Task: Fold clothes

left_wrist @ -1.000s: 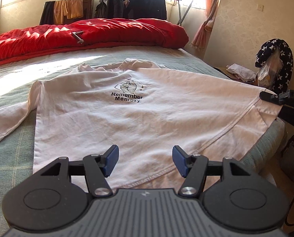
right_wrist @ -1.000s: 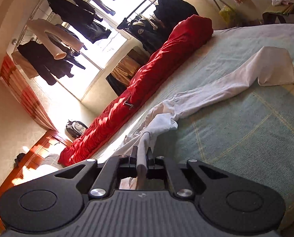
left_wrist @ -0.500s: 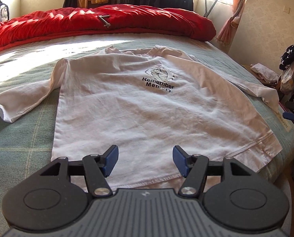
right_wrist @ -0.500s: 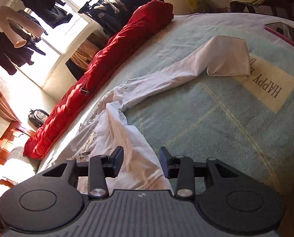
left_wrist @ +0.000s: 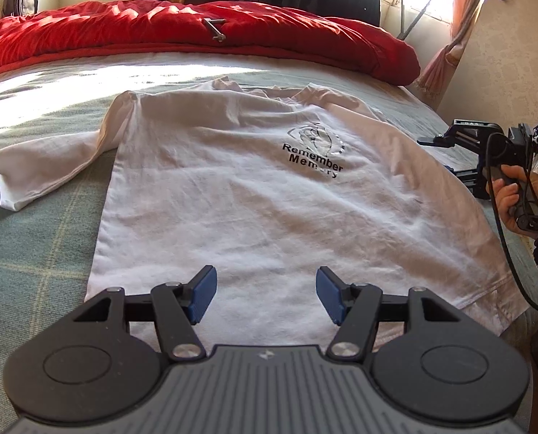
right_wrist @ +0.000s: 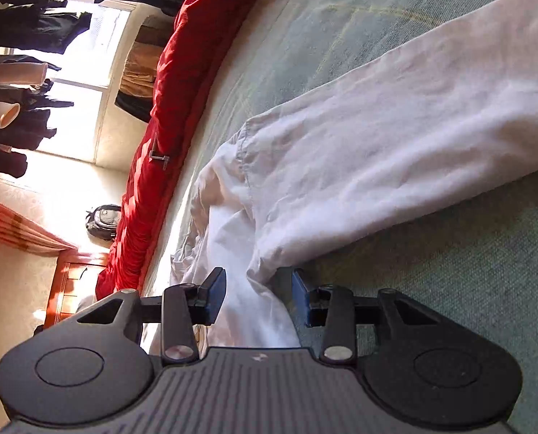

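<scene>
The right gripper [right_wrist: 258, 298] no longer pinches the white shirt [left_wrist: 269, 199]; its jaws now gape. The shirt's right sleeve [right_wrist: 395, 152] now lies just ahead of them, where the hem was.

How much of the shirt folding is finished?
Done: the white shirt lies spread flat on the bed, print up. In hand: nothing; the left gripper and right gripper are open. Left: every fold; both sleeves lie out sideways.

Plenty of open green bed [left_wrist: 34, 253] left of the white shirt [left_wrist: 251, 199], nothing lying there but its sleeve. The far side's blocked by the bunched-up red duvet [left_wrist: 160, 32]. Over at the right edge, the right gripper [left_wrist: 446, 141] hangs just beside the shirt.
</scene>
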A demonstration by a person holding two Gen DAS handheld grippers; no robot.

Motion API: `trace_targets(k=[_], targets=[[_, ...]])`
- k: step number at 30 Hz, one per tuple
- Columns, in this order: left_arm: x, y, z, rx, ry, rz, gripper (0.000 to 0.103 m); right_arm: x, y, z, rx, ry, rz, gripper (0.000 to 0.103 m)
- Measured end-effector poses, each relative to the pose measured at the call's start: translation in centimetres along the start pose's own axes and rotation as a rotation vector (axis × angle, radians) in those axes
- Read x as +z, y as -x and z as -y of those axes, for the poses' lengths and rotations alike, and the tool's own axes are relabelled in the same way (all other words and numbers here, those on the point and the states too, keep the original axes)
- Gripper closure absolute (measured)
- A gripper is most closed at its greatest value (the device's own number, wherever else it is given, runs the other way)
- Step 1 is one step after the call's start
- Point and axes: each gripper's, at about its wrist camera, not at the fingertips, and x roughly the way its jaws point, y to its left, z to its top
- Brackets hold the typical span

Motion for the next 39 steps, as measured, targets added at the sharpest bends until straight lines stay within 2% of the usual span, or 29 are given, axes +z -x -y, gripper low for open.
trace_targets(k=[1,2,4,7,9,11,15,17,19,29,34,36,37,39], targets=[[0.1,-0.1,0.0,-0.002,-0.001,0.003,0.041,0.1,-0.4,-0.4,-0.032,0.032,0.025,0.062],[0.2,-0.2,-0.1,-0.004,-0.002,0.007,0.041,0.0,-0.5,-1.0,-0.071,0.081,0.058,0.076],[0.3,-0.3,-0.1,-0.007,-0.004,0.014,0.041,0.0,-0.6,-2.3,-0.148,0.19,0.13,0.094],[0.5,-0.6,-0.2,-0.011,-0.007,0.024,0.041,0.2,0.5,-4.5,-0.246,0.389,0.256,0.095],[0.6,-0.8,-0.3,-0.007,-0.011,0.024,0.041,0.7,1.1,-5.6,-0.294,0.472,0.303,0.095],[0.5,-0.9,-0.4,0.007,-0.012,0.019,0.041,0.9,1.2,-5.4,-0.322,0.47,0.27,0.094],[0.2,-0.2,-0.5,0.042,-0.038,0.02,0.041,0.4,2.2,-4.7,-0.359,0.466,0.189,0.083],[-0.1,0.5,-0.7,0.055,-0.049,0.02,0.041,-0.7,3.6,-4.1,-0.327,0.45,0.146,0.062],[-0.5,1.1,-1.0,0.068,-0.041,0.023,0.041,-1.6,4.1,-3.9,-0.314,0.465,0.135,0.056],[-1.6,2.6,-0.1,0.058,-0.027,0.032,0.041,-5.8,5.7,-3.8,-0.28,0.579,0.117,0.057],[-1.5,2.6,0.3,0.06,-0.039,0.03,0.041,-4.7,1.9,-4.3,-0.278,0.6,0.091,0.057],[-1.5,2.2,0.0,0.071,-0.036,0.021,0.04,-5.3,0.6,-4.7,-0.314,0.653,0.08,0.057],[-1.5,2.0,-0.1,0.077,-0.034,0.016,0.04,-5.8,0.3,-4.9,-0.322,0.681,0.077,0.059],[-1.5,1.6,-0.2,0.086,-0.037,0.005,0.04,-6.4,0.2,-5.1,-0.306,0.703,0.065,0.082]])
